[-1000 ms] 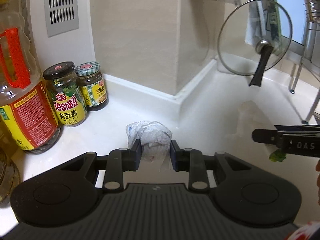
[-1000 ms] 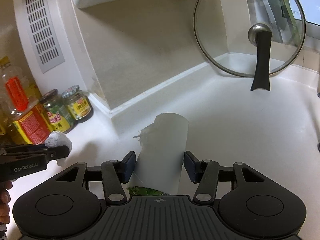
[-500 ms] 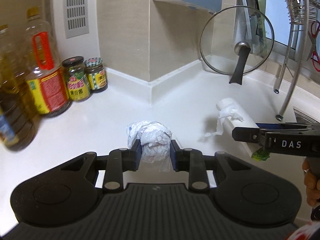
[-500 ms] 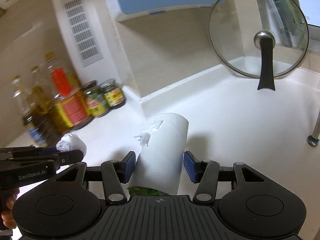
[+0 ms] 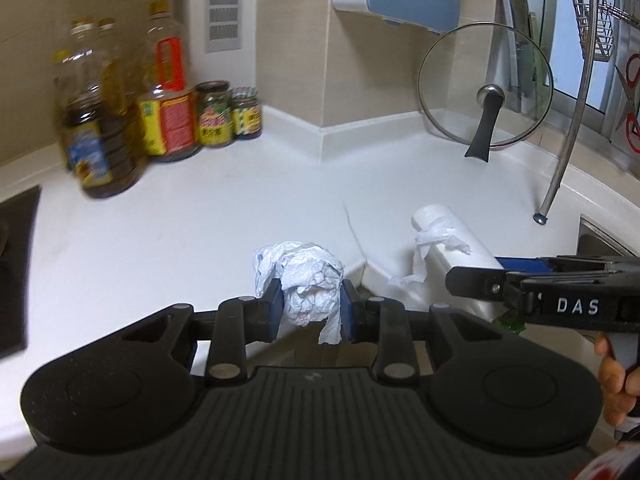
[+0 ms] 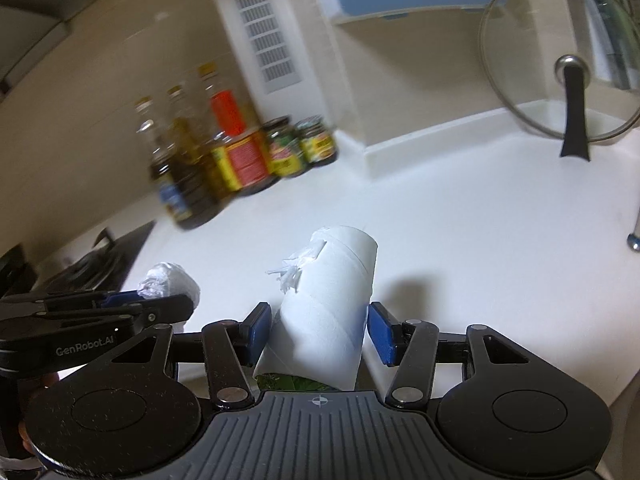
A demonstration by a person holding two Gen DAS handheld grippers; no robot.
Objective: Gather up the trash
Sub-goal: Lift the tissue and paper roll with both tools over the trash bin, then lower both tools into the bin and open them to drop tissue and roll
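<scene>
A crumpled white paper ball [image 5: 308,284] sits squeezed between the blue pads of my left gripper [image 5: 308,314], lifted above the white counter [image 5: 180,232]. My right gripper [image 6: 318,334] is shut on a white cardboard tube [image 6: 332,304] with torn paper shreds at its end; a bit of green leaf [image 6: 288,382] shows under the tube. Each view catches the other hand: the right gripper [image 5: 472,280] with the tube [image 5: 444,232] comes in from the right, and the left gripper [image 6: 176,306] with the paper ball [image 6: 168,280] from the left.
Oil bottles [image 5: 100,128] and two sauce jars [image 5: 224,114] stand at the back left by the wall. A glass pot lid [image 5: 486,88] leans in the back right corner. A dish rack leg [image 5: 560,168] and sink edge [image 5: 600,232] lie right, a dark stove [image 6: 100,256] left.
Both grippers have drawn back from the wall corner with their loads still held. The bottles, jars and lid now look smaller and farther, and the counter's front edge has come into view.
</scene>
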